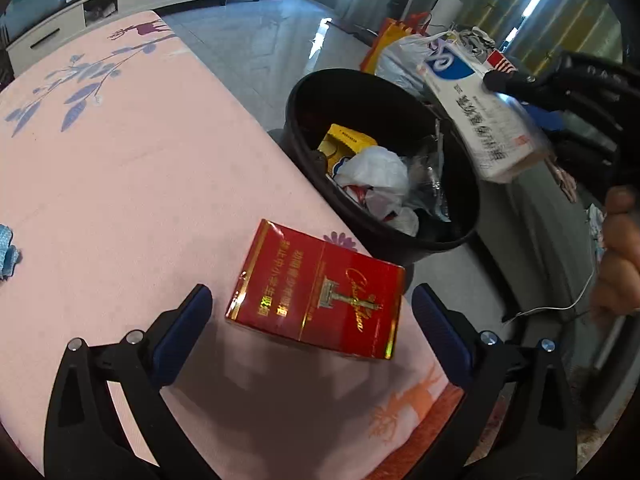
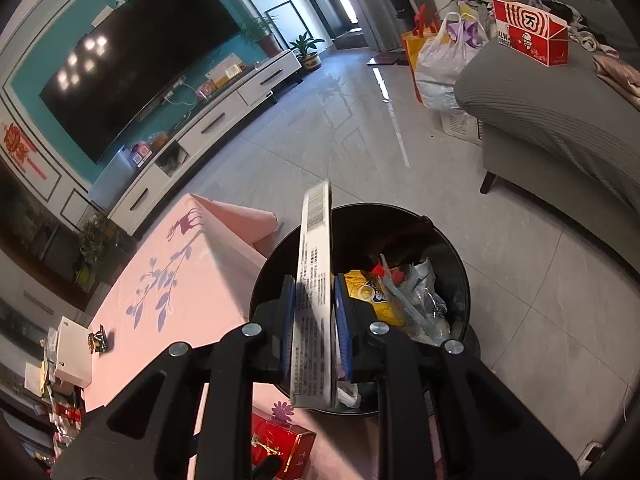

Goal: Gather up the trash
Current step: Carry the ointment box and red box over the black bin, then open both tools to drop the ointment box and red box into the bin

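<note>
the left gripper point(image 1: 312, 312) is spread wide, its blue pads on either side of the red cigarette pack point(image 1: 316, 292) without touching it; the pack lies flat on the pink tablecloth point(image 1: 120, 160) near the table's edge. the right gripper point(image 2: 314, 300) is clamped on a thin white box point(image 2: 314, 280), held edge-up over the black trash bin point(image 2: 460, 272), which stands on the floor beside the table and already contains a yellow package and crumpled plastic.

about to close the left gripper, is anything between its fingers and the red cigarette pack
Nothing visible blocks it. The left gripper is open, and the red cigarette pack lies on the pink tablecloth between its two fingers with bare cloth on either side. The black trash bin stands beyond the pack, past the table edge.
</note>
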{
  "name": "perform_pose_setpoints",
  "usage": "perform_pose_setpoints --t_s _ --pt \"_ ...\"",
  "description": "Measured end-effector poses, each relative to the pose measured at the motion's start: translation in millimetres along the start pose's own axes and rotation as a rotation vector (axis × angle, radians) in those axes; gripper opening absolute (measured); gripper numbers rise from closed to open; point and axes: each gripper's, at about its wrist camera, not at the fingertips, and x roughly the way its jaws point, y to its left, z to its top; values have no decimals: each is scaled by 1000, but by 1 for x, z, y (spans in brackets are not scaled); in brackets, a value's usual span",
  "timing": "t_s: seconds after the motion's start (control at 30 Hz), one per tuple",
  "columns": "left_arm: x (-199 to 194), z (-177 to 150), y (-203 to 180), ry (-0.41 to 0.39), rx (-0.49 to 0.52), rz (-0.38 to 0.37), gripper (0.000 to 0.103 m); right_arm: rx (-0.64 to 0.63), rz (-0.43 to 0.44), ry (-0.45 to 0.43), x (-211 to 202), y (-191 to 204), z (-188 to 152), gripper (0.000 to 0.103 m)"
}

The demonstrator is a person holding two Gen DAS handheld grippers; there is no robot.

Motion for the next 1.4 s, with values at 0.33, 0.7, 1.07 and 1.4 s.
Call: perform_pose_setpoints --t_s 0.33,0.7,1.07,1.4 --pt "15 -7 -21 2 99 79 96 -4 -34 21 8 -1 1 20" --pt "-6 4 -28 -97 82 53 94 25 -47 24 7 -9 2 20" --pt "3 65 -64 -192 141 -91 94 110 -78 11 4 -36 7 20" --pt "10 75 -60 -181 99 -157 100 128 -116 12 4 -40 6 21"
